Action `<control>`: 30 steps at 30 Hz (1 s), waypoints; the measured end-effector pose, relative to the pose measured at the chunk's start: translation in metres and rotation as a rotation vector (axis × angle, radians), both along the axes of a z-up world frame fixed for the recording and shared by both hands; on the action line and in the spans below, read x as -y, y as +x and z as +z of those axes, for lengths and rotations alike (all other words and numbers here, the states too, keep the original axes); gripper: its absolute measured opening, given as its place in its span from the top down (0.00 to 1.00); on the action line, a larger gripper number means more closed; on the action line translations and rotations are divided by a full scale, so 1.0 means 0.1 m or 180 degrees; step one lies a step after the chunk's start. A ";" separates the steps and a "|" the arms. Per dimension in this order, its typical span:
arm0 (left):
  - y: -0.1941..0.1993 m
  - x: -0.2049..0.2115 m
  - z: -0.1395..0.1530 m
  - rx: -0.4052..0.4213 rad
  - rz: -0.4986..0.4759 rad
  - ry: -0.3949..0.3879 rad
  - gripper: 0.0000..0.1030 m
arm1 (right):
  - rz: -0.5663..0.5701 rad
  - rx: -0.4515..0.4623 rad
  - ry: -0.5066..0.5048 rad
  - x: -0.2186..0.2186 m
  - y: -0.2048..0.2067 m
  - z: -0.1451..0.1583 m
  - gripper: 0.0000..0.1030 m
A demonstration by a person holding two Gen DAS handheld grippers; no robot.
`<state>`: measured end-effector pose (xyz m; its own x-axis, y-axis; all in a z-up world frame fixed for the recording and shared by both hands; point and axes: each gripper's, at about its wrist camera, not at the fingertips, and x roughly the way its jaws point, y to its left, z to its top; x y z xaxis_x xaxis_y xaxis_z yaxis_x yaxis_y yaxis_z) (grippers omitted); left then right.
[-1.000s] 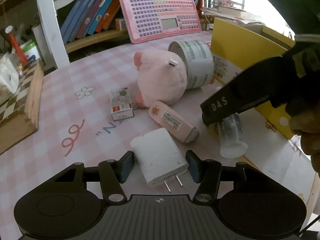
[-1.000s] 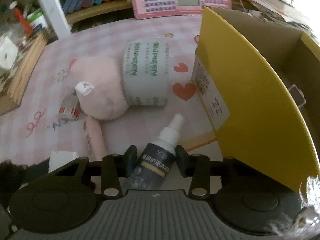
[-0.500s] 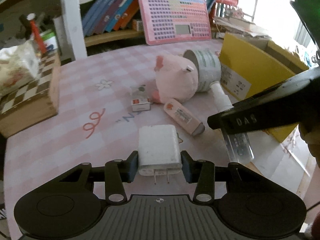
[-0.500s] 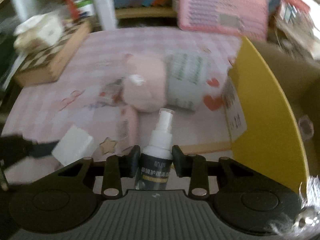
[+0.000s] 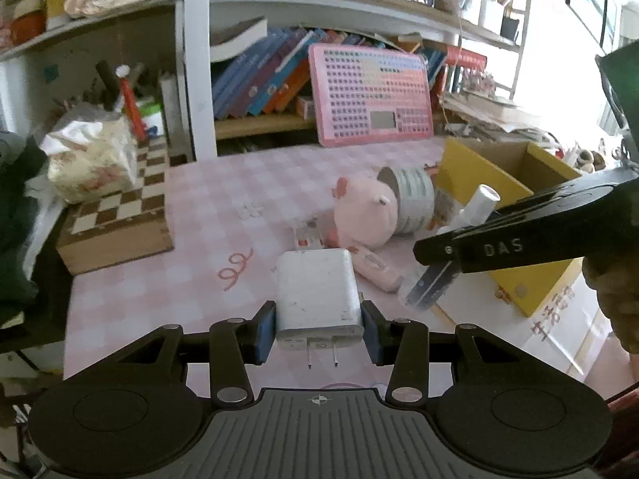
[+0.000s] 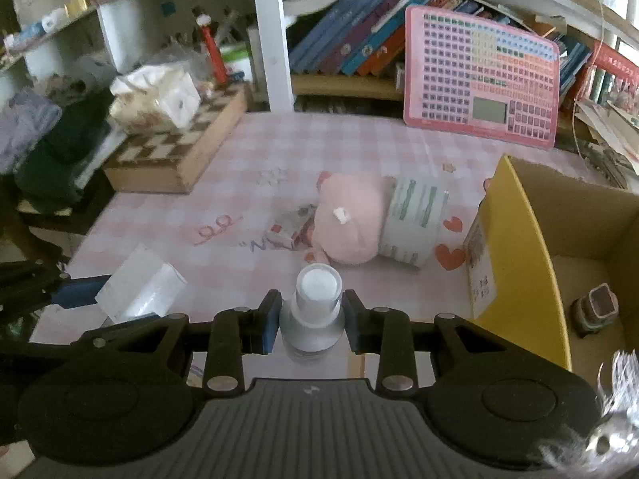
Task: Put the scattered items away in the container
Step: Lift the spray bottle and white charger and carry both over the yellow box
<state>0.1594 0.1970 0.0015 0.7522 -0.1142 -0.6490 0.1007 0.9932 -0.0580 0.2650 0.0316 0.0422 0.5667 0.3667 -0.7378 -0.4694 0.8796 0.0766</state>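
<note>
The left tongs (image 5: 318, 319) are clamped on a white charger (image 5: 317, 293), prongs pointing back toward the camera, raised above the pink checked desk (image 5: 191, 215). The right tongs (image 6: 309, 321) are clenched around the neck of a spray bottle (image 6: 317, 299), its white cap facing forward; in the left view the same bottle (image 5: 477, 207) is seen at 3 o'clock, tilted, held clear of the desk.

Left on the desk at 12 o'clock of the right view lie a pink plush toy (image 6: 349, 223), touching a roll of tape (image 6: 415, 225) on its right, and a small box (image 6: 293, 227) just beside its left. A pink tube (image 5: 373, 269) lies near the plush toy in the left view.

The yellow cardboard box (image 6: 523, 251) stands open at 3 o'clock, with a small dark object (image 6: 595, 309) inside on its floor. A wooden chessboard (image 6: 175, 147) sits at 10 o'clock, a pink keyboard (image 6: 485, 80) leans at the back.
</note>
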 end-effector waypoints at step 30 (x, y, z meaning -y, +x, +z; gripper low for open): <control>0.02 1.49 0.85 0.0727 -0.0556 0.0247 0.58 | -0.0152 0.0912 0.0524 1.72 -0.26 1.07 0.70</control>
<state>0.1615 0.0476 0.0867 0.8531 -0.2114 -0.4770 0.2722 0.9603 0.0612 0.2393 -0.1406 0.1491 0.7620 0.4359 -0.4789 -0.4511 0.8879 0.0904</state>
